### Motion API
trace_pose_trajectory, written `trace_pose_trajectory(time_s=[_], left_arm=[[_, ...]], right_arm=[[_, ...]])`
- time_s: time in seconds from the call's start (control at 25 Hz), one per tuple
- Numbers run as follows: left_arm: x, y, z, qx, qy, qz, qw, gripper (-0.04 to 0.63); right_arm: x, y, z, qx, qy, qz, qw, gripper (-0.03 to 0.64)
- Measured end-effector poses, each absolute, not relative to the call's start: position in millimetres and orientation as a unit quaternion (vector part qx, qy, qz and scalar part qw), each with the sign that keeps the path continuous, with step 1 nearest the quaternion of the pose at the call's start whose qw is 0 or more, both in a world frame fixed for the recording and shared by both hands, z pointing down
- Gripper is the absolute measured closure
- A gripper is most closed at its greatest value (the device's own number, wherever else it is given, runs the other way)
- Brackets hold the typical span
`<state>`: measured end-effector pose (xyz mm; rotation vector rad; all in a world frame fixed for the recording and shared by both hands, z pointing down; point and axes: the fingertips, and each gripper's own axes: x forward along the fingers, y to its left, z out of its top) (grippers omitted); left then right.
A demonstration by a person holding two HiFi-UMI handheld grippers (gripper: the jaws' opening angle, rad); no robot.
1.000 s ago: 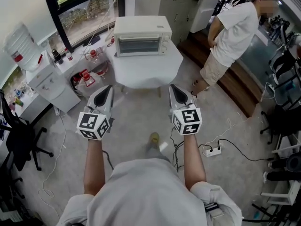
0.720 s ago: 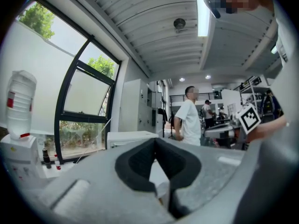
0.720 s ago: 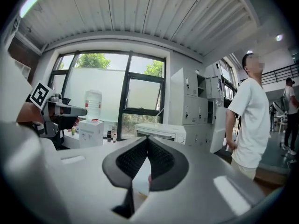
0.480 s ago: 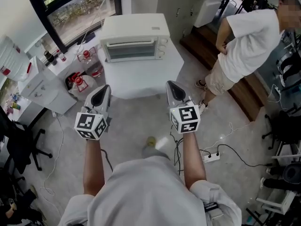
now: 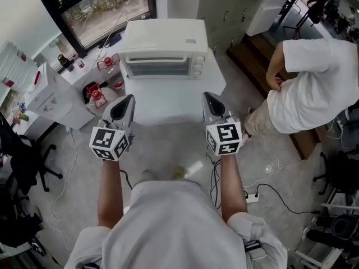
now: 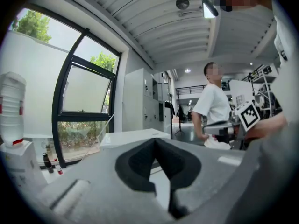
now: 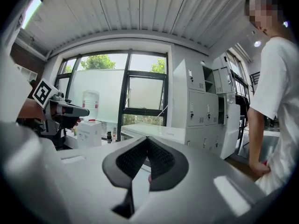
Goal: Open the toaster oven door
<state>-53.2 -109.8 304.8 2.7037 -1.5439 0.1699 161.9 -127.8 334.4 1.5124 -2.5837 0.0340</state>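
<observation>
A cream toaster oven [image 5: 162,48] stands at the back of a small white table [image 5: 174,102], its glass door [image 5: 159,67] shut and facing me. My left gripper [image 5: 127,101] is shut and empty, its tip over the table's near left edge. My right gripper [image 5: 210,100] is also shut and empty, over the table's near right part. Both point toward the oven and stay short of it. In the left gripper view the oven's top [image 6: 133,136] shows beyond the closed jaws. The right gripper view shows the oven's pale top [image 7: 154,130] ahead.
A person in a white shirt [image 5: 317,88] stands close to the table's right. A white cabinet [image 5: 56,102] with bottles and red-capped jugs [image 5: 98,94] sits left of the table. Black chairs [image 5: 22,167] are at far left; a cable and power strip [image 5: 252,195] lie on the floor.
I have stepped toward the table: oven and table now sit nearer and larger, and both gripper tips have come from over the floor to over the table's near edge. The bystander bent sideways.
</observation>
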Motion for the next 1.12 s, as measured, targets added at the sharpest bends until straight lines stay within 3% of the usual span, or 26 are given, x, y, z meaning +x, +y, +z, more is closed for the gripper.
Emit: trace_pose_trajectory(time_s=[0.36, 1.04, 1.12], left_arm=[[-64.4, -178.8, 299.2, 0.868, -0.494, 0.054, -0.001, 0.597], [-112.2, -305.6, 331.2, 0.906, -0.409, 0.112, 0.008, 0.594], [-113.9, -312.9, 331.7, 0.911, -0.395, 0.119, 0.007, 0.555]], right_arm=[[148.8, -196.2, 333.1, 0.494, -0.867, 0.024, 0.051, 0.615], [66.0, -296.5, 357.4, 0.449, -0.880, 0.004, 0.157, 0.595], [63.4, -300.0, 358.9, 0.446, -0.879, 0.004, 0.169, 0.567]])
